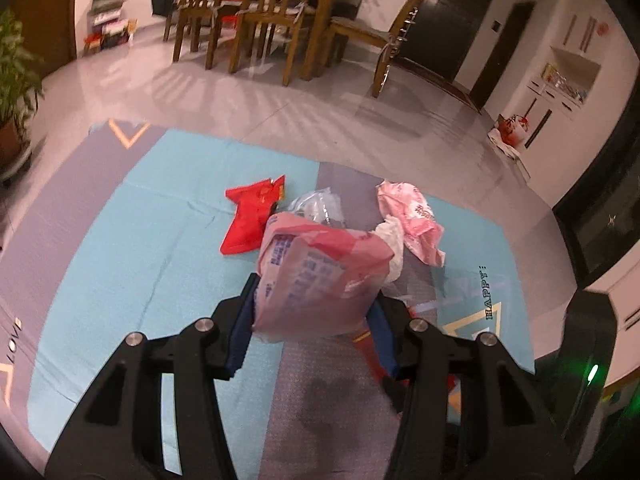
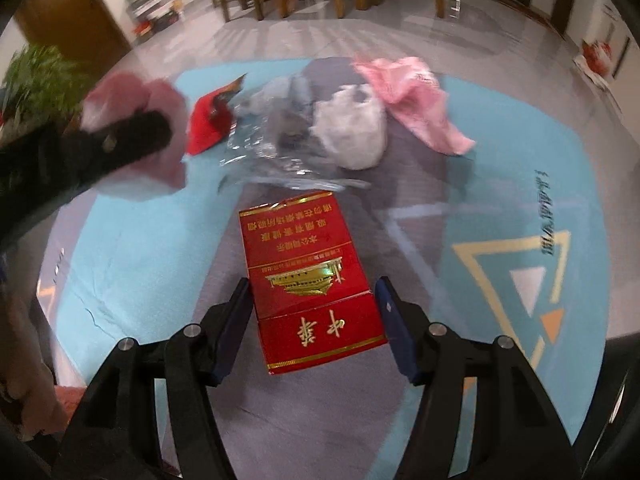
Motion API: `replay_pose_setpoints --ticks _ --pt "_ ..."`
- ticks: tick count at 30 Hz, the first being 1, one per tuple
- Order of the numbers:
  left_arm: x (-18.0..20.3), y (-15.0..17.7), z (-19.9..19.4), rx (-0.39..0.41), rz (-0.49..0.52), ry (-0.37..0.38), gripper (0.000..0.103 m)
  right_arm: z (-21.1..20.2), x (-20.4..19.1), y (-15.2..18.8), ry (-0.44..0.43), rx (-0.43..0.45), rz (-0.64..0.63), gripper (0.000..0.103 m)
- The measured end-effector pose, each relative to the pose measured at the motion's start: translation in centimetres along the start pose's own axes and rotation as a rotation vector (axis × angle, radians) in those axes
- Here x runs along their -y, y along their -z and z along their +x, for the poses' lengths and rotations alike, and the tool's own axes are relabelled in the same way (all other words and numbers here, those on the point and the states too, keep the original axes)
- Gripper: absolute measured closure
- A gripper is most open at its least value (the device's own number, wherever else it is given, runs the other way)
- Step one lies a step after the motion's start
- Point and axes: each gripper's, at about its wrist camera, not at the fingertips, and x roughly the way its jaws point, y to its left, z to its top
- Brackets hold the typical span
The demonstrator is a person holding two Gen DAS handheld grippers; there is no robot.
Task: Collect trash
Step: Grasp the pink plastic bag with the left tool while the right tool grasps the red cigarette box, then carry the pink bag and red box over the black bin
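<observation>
My left claw (image 1: 316,300) pinches a crumpled pink plastic bag (image 1: 320,276) between its blue pads, lifted above the blue-and-grey mat (image 1: 132,248). Beyond it, at eleven o'clock, lies a red wrapper (image 1: 250,216); a clear plastic bag (image 1: 316,204) sits at twelve, a pink wrapper (image 1: 412,216) at one. My right claw (image 2: 314,312) is spread, its fingers flanking a red cigarette carton (image 2: 312,280) that lies on the mat; the left pad looks to touch its edge, the right I cannot tell. A white bag (image 2: 352,132) rests at twelve o'clock beyond the carton
</observation>
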Motion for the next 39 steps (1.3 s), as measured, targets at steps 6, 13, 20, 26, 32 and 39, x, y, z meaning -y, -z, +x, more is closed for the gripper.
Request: replay_pose_setpoints --ticks 6,13,20,26,32,39 --pt "0.7 0.3 -1.3 0.028 0.041 0.02 0.051 -3.1 3.9 -0.3 -0.014 0.057 0.125 0.041" --pt "2.3 0.6 -2.6 0.066 0.109 0.04 0.051 -6.6 7.2 -0.6 -0.018 0.15 0.218 0.041" --pt "6.3 1.0 -4.6 0.116 0.184 0.104 0.051 -11.0 11.5 -1.0 0.022 0.277 0.307 0.041" --pt "12.3 1.7 -5.3 0.133 0.274 0.177 0.051 -14.7 15.7 0.2 0.09 0.374 0.398 0.041" --pt "19.2 3.7 -4.2 0.074 0.322 0.323 0.051 -18.2 21.4 3.1 0.198 0.452 0.545 0.041" --pt "27.8 7.1 -2.7 0.011 0.45 0.447 0.051 -20.7 27.4 7.4 0.28 0.498 0.73 0.041"
